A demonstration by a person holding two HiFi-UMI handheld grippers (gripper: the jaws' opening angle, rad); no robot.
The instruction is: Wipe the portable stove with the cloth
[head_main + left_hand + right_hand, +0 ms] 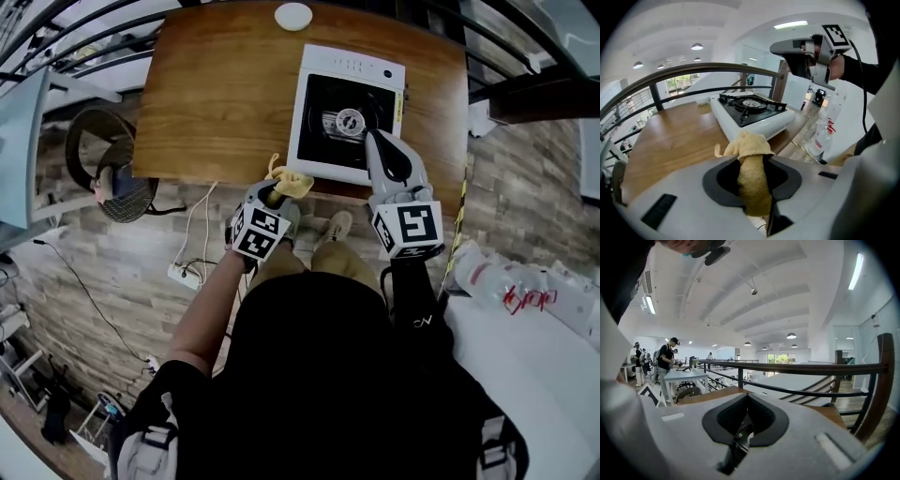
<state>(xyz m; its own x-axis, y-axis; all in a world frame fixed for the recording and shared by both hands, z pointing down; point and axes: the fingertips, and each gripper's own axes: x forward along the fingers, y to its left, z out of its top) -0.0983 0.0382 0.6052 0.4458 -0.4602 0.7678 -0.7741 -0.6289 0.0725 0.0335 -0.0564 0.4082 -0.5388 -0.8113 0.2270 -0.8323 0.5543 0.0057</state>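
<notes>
The portable stove (345, 113) is white with a black burner top and sits at the near right of the wooden table (216, 94). My left gripper (275, 193) hovers just off the table's near edge, left of the stove, shut on a yellow cloth (292, 180). In the left gripper view the cloth (753, 168) bunches up between the jaws, with the stove (752, 111) ahead. My right gripper (376, 142) hangs above the stove's near right part, shut and holding nothing. It also shows raised in the left gripper view (806, 51). The right gripper view (746, 405) looks over the table toward a railing.
A white round dish (293, 15) lies at the table's far edge. A dark railing (787, 369) runs behind the table. A chair (112, 173) and a power strip (182, 275) are on the floor at left. Plastic bottles (520, 286) lie at right. People stand at a distant desk (679, 376).
</notes>
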